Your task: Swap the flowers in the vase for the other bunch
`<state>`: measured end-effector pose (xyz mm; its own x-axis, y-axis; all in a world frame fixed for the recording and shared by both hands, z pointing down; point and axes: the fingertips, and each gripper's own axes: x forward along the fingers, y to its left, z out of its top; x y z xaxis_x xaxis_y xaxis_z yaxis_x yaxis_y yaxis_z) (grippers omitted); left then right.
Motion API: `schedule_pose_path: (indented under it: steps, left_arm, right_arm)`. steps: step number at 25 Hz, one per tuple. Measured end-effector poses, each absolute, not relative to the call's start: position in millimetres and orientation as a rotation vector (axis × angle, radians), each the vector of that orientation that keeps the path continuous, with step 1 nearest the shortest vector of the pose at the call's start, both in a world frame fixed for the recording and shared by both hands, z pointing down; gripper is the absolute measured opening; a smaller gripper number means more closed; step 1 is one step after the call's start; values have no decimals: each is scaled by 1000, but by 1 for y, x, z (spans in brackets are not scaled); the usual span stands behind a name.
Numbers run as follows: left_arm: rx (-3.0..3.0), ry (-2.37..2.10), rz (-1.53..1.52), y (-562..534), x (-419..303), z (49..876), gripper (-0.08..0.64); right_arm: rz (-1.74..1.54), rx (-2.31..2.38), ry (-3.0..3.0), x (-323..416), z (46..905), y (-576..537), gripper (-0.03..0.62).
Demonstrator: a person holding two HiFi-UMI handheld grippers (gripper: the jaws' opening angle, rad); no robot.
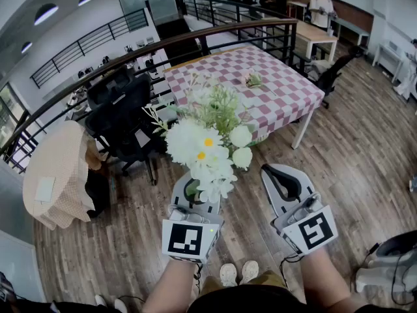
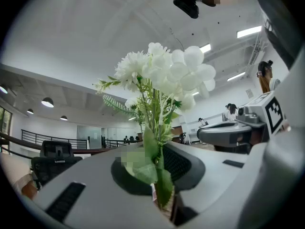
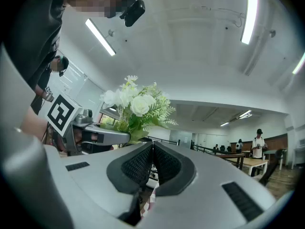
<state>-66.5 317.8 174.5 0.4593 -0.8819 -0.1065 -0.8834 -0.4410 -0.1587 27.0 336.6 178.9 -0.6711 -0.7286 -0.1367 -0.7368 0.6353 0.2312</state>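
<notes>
Left gripper [image 1: 194, 197] pinches one white flower bunch [image 1: 205, 149] by its stems; right gripper [image 1: 273, 171] pressed together, empty.

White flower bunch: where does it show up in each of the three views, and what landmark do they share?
Head view: centre, the white flower bunch stands up from the left gripper.
Left gripper view: centre, stems clamped between that gripper's jaws.
Right gripper view: left of centre, above the left gripper.
Shared landmark: the railing behind the bunch.
</notes>
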Motion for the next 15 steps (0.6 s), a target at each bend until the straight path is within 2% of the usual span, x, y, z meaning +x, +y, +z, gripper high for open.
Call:
schedule_pose_path:
  steps: [15]
  left_arm:
    - [-2477, 1549, 26, 330, -28, 169, 54]
  right_arm:
    - [399, -1129, 2842, 50, 185, 357, 35]
